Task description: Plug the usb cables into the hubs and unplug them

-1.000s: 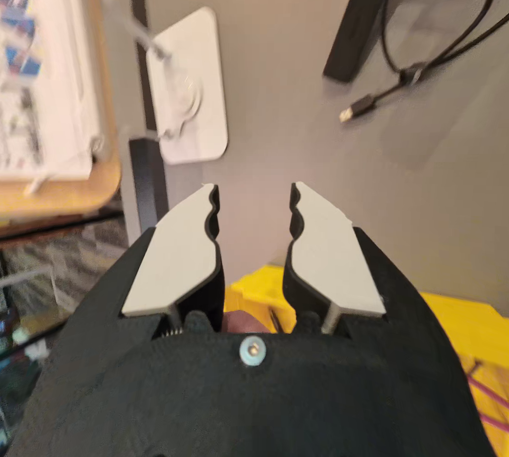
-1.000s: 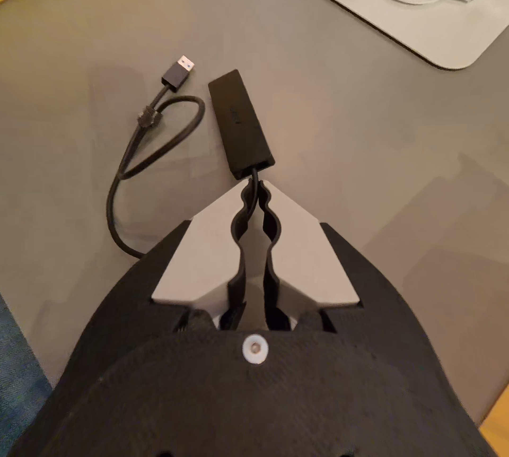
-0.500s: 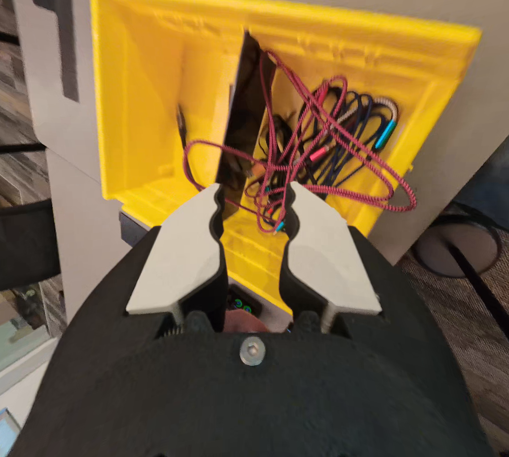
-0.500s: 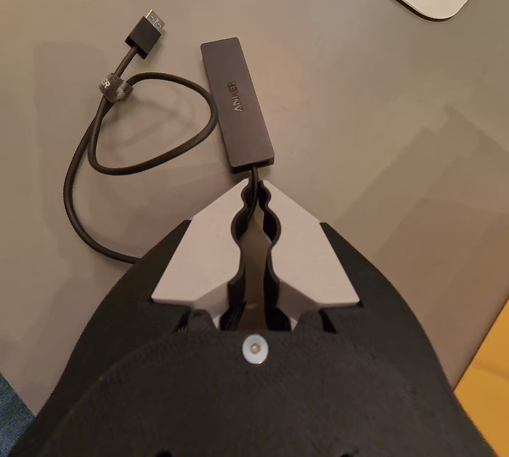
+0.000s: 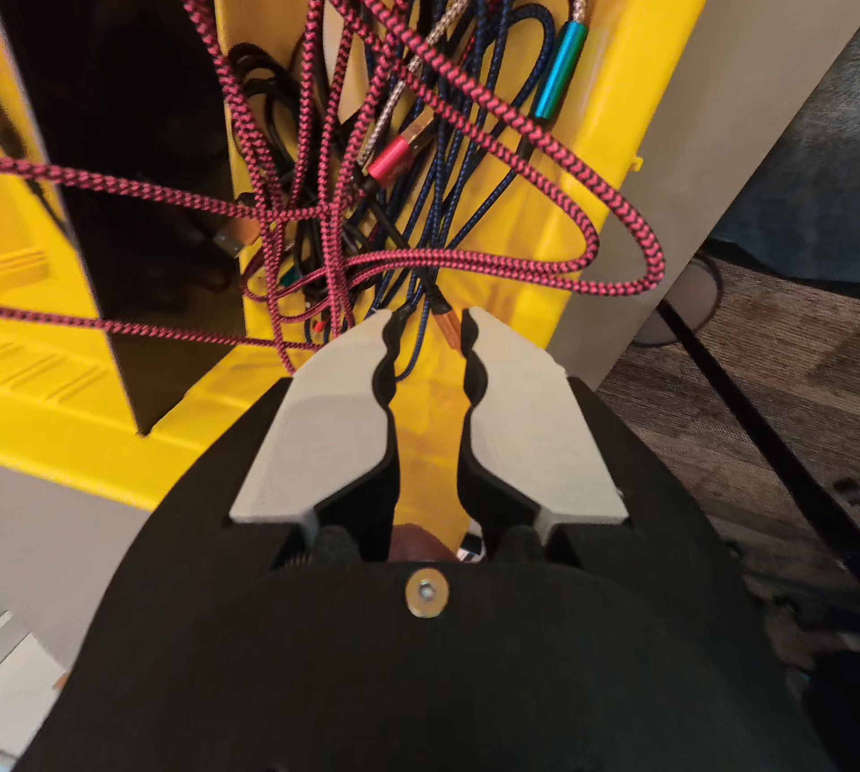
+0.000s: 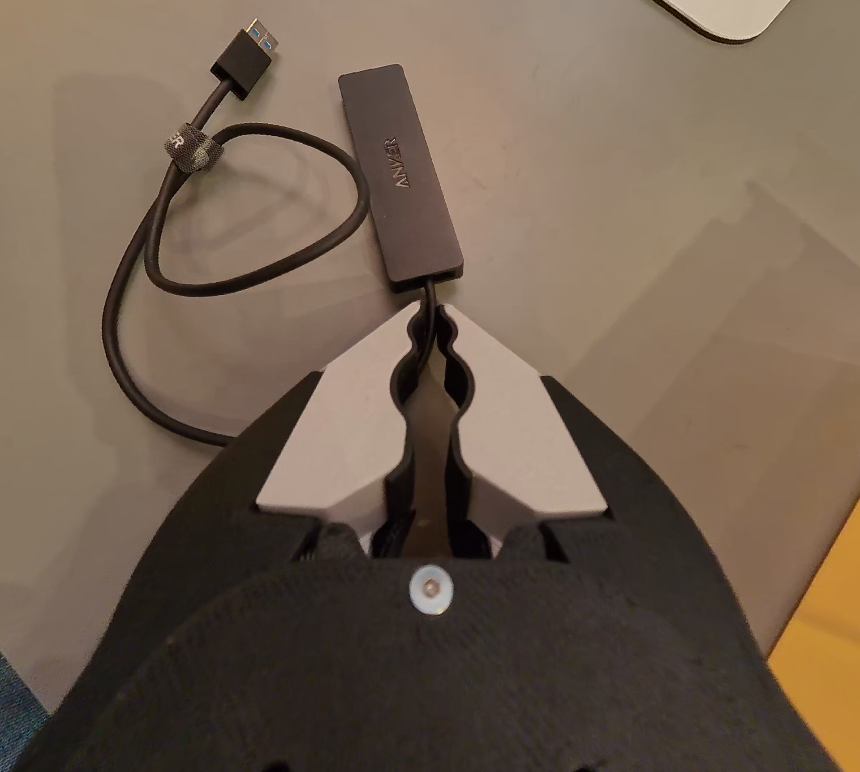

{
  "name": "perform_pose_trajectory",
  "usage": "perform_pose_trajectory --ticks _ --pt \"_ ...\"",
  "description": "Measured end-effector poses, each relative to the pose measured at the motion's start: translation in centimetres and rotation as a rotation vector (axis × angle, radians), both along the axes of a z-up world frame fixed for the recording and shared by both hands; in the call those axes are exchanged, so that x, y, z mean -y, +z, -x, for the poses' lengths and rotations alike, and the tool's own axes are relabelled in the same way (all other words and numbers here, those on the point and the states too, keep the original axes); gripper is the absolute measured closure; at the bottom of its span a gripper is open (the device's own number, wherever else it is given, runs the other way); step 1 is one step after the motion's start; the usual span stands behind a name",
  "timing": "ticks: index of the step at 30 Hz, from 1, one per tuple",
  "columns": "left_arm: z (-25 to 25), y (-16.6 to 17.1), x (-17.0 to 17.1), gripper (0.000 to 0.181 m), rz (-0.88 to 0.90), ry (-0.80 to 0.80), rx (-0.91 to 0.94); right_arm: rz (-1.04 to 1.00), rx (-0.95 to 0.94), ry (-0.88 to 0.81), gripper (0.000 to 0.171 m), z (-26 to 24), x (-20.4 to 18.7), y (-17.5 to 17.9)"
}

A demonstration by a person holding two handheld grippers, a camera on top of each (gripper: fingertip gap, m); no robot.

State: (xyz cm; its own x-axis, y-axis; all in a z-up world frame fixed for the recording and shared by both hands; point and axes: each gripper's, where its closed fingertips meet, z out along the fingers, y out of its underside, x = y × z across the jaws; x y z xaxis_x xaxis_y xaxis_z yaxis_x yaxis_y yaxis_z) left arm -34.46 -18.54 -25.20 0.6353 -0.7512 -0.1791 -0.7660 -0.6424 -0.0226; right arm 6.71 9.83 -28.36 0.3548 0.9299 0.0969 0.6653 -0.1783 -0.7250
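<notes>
since a second ago my left gripper [image 5: 428, 321] swung from the table to the yellow bin [image 5: 619, 107], jaws released at the tangled usb cables [image 5: 419, 256]. my right gripper [image 6: 430, 312] stays clenched on the hub's cord [image 6: 430, 291]; hub [image 6: 400, 172] lies on the table [image 6: 605, 191].

The right gripper [image 6: 429, 316] pinches the black hub's cable [image 6: 139, 247] at centre frame. The hub [image 6: 400, 172] lies flat on the grey table [image 6: 605, 144].

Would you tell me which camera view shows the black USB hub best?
The right wrist view: the black USB hub lies flat on the grey table, fully visible, its cable pinched in the right tongs. The left wrist view shows none of it, only the yellow bin of tangled cables.
</notes>
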Motion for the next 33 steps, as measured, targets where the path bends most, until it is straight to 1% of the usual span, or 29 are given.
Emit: perform_pose_trajectory --ticks 4,8,11,16,21,25,30,33 --pt "0.0 -1.3 0.2 0.164 0.116 0.078 0.072 -0.005 0.001 -0.001 0.171 0.0 0.0 0.0" --pt "-0.1 -1.9 0.1 0.16 0.189 0.146 0.078 -0.006 0.0 -0.001 0.17 0.0 0.0 0.0" --pt "0.1 -2.3 -0.1 0.162 0.208 0.149 0.04 -0.001 -0.002 -0.001 0.17 0.0 -0.1 0.0" --pt "0.6 -2.6 -0.6 0.174 0.179 0.144 -0.027 -0.005 -0.002 0.0 0.17 0.0 -0.1 0.0" --pt "1.2 -1.4 -0.3 0.174 0.147 0.162 -0.034 -0.008 -0.001 0.002 0.17 0.0 -0.1 0.0" --pt "1.6 0.3 0.1 0.175 0.118 0.147 -0.067 -0.009 -0.001 0.002 0.17 0.0 -0.1 0.0" --pt "1.9 2.6 0.2 0.175 0.07 0.173 -0.064 -0.011 0.0 0.001 0.17 0.1 -0.1 0.0" --pt "2.6 3.9 0.3 0.175 0.049 0.173 -0.094 -0.012 0.0 0.001 0.17 0.0 -0.1 0.0"
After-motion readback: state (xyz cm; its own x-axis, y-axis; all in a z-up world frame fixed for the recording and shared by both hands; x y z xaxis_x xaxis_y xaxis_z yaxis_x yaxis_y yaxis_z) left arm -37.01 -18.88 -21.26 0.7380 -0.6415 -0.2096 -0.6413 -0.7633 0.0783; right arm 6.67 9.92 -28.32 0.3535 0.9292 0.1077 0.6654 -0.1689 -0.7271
